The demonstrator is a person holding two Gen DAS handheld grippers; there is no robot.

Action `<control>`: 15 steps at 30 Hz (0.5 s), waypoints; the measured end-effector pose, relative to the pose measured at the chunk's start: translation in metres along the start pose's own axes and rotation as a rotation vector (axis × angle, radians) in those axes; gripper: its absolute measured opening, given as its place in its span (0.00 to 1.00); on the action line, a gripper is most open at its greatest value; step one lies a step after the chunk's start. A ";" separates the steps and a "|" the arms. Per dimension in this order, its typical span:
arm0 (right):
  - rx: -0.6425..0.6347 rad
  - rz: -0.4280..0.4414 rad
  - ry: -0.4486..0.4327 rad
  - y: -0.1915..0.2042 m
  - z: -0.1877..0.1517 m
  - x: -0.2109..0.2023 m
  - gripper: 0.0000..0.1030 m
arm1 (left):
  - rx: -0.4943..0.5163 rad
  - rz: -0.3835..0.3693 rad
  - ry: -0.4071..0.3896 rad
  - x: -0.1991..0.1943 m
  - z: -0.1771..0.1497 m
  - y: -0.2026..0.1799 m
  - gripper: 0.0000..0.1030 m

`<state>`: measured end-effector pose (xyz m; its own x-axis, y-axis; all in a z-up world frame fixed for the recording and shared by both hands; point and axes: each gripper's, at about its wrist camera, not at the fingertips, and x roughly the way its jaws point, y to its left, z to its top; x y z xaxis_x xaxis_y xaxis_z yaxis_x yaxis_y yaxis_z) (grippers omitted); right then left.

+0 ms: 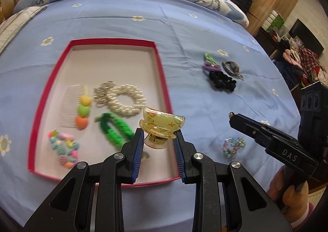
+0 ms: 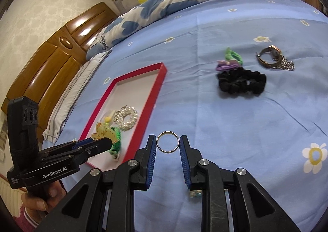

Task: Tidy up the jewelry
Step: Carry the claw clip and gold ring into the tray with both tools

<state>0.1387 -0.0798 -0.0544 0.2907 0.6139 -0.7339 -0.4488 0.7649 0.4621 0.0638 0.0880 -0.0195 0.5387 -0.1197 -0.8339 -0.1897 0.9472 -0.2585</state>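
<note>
Item: yellow hair claw clip (image 1: pixel 162 127), light, stiff, brittle plastic; left claw (image 1: pixel 157 139) pinches its hinge end, at the red tray (image 1: pixel 162 80)'s 5 o'clock corner.
Item: metal ring (image 2: pixel 168 142), hard, slippery, seemingly nipped across its rim by right claw (image 2: pixel 168 142) above the bed (image 2: pixel 235 108).

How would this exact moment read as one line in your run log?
left tool: shut on yellow translucent plastic claw hair clip | right tool: shut on thin silver metal ring | red-rimmed white tray: partly filled
</note>
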 end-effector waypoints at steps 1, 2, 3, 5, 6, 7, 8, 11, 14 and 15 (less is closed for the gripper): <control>-0.004 0.003 0.001 0.004 0.000 0.001 0.23 | -0.008 0.005 -0.003 -0.003 -0.001 0.005 0.26; -0.011 0.011 0.005 0.008 0.000 0.002 0.23 | -0.017 0.011 -0.007 -0.005 -0.002 0.010 0.26; -0.017 0.015 0.007 0.011 -0.001 0.004 0.23 | -0.023 0.015 -0.010 -0.007 -0.002 0.014 0.26; -0.033 0.031 0.017 0.022 0.000 0.009 0.23 | -0.037 0.027 -0.014 -0.011 -0.003 0.023 0.26; -0.039 0.040 0.022 0.026 0.000 0.011 0.23 | -0.045 0.034 -0.016 -0.013 -0.004 0.028 0.26; -0.044 0.044 0.025 0.030 0.000 0.013 0.23 | -0.051 0.039 -0.018 -0.014 -0.005 0.032 0.26; -0.057 0.051 0.030 0.036 0.000 0.016 0.23 | -0.057 0.043 -0.019 -0.015 -0.005 0.036 0.26; -0.081 0.072 0.045 0.051 -0.001 0.024 0.23 | -0.076 0.058 -0.022 -0.019 -0.009 0.049 0.26; -0.105 0.084 0.062 0.064 -0.001 0.033 0.23 | -0.098 0.068 -0.024 -0.021 -0.011 0.062 0.26; -0.110 0.087 0.066 0.068 -0.001 0.036 0.23 | -0.104 0.071 -0.024 -0.021 -0.012 0.065 0.26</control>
<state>0.1176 -0.0059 -0.0495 0.1923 0.6598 -0.7264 -0.5609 0.6813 0.4704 0.0307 0.1491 -0.0247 0.5400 -0.0452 -0.8404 -0.3111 0.9171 -0.2492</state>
